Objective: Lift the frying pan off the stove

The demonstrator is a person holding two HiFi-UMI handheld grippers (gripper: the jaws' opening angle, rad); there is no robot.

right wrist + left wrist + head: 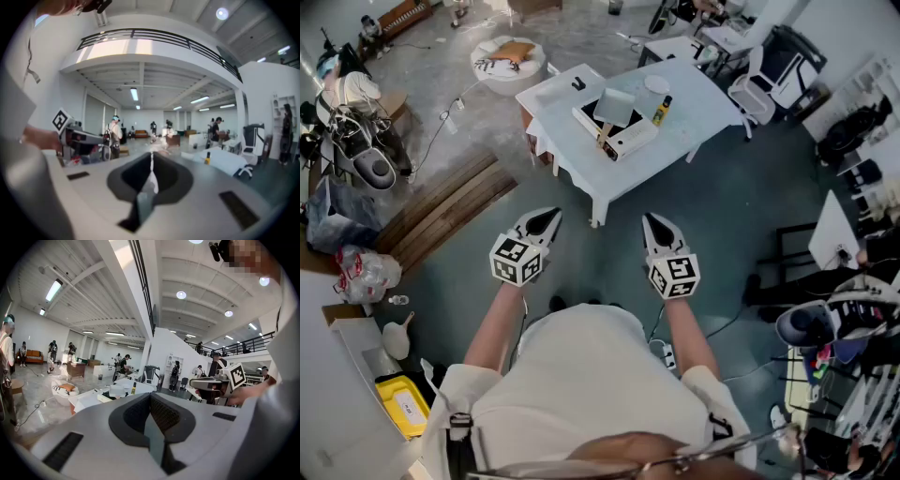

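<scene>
The frying pan (614, 105), grey with a wooden handle, rests on a white stove (623, 139) on the white table (694, 117) far ahead of me. My left gripper (549, 219) and right gripper (651, 223) are held side by side over the floor, well short of the table, both shut and empty. In the left gripper view the shut left gripper (151, 395) points toward the distant table (89, 399), where the pan (117, 391) shows small. In the right gripper view the right gripper (151, 158) is shut, with the table (227, 163) off to the right.
A yellow bottle (660, 111) and a round white lid (656, 84) share the table. Wooden planks (441, 211) lie on the floor at left and an office chair (752, 94) stands beyond the table. A power strip (667, 354) lies by my feet. Desks crowd the right side.
</scene>
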